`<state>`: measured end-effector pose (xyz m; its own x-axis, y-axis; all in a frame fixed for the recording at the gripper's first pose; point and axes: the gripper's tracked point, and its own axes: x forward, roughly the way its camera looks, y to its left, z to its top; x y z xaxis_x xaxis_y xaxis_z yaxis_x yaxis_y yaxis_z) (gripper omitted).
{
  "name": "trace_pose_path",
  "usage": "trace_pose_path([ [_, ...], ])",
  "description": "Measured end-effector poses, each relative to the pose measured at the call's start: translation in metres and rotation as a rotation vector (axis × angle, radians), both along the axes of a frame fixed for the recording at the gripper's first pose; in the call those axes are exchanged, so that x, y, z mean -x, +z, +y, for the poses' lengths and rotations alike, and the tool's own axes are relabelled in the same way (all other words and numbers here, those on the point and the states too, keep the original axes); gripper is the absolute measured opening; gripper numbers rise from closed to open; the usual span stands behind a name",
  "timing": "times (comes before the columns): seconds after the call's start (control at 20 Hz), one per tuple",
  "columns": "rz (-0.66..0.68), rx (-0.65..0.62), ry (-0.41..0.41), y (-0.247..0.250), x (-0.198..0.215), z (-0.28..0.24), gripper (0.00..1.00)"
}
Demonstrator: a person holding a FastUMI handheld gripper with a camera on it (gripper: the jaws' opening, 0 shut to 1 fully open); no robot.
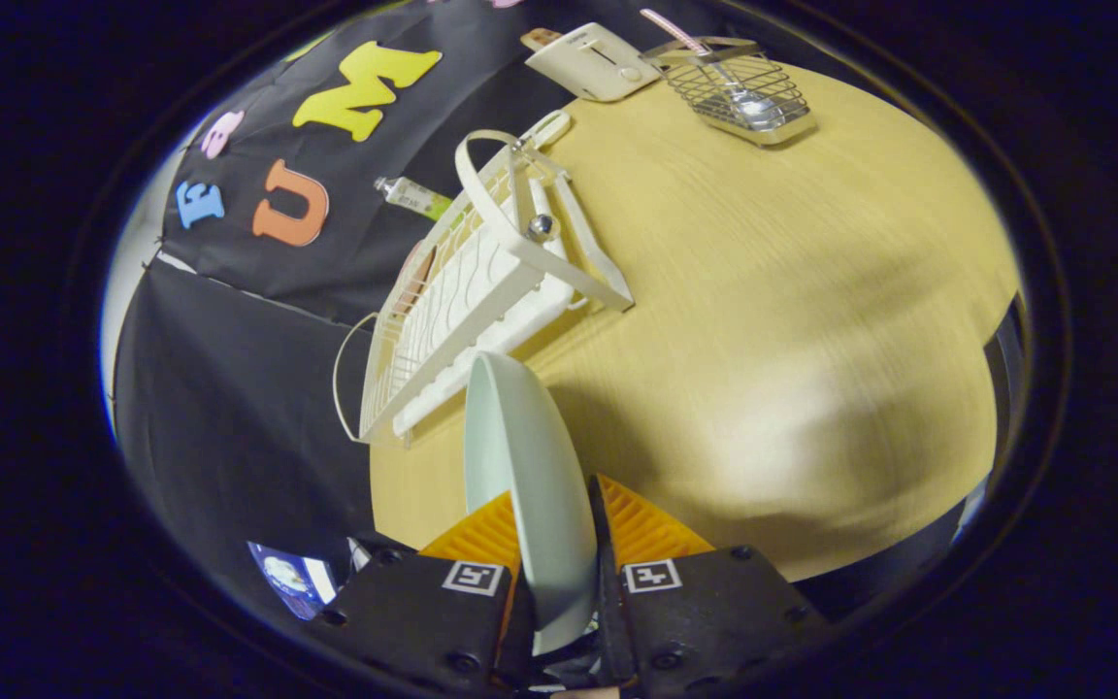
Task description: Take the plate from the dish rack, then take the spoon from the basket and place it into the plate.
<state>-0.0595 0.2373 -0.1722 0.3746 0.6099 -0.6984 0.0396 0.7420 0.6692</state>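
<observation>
The tongs point(555, 529) clamp the pale plate point(528, 466) on edge, one finger pressed on each face, and it stands above the wooden table point(763, 320). Just beyond its rim, toward 11 o'clock, sits the white dish rack point(481, 291). Far off at 1 o'clock the wire basket point(743, 92) holds the spoon point(714, 68) (pink handle poking up), beside a white toaster point(593, 63).

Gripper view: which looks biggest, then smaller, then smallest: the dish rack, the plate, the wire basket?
1. dish rack
2. plate, held between the gripper fingers, so nearness inflates it
3. wire basket, farthest away
</observation>
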Motion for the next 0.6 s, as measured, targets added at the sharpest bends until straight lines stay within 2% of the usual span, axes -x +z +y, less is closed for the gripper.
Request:
trace_pose_path([
  [0.1,0.026,-0.041,-0.041,-0.001,-0.008,0.001,0.33],
  [0.3,0.037,-0.038,-0.057,-0.003,-0.017,0.000,0.50],
  [0.6,0.015,-0.056,-0.073,0.008,-0.027,-0.007,0.58],
])
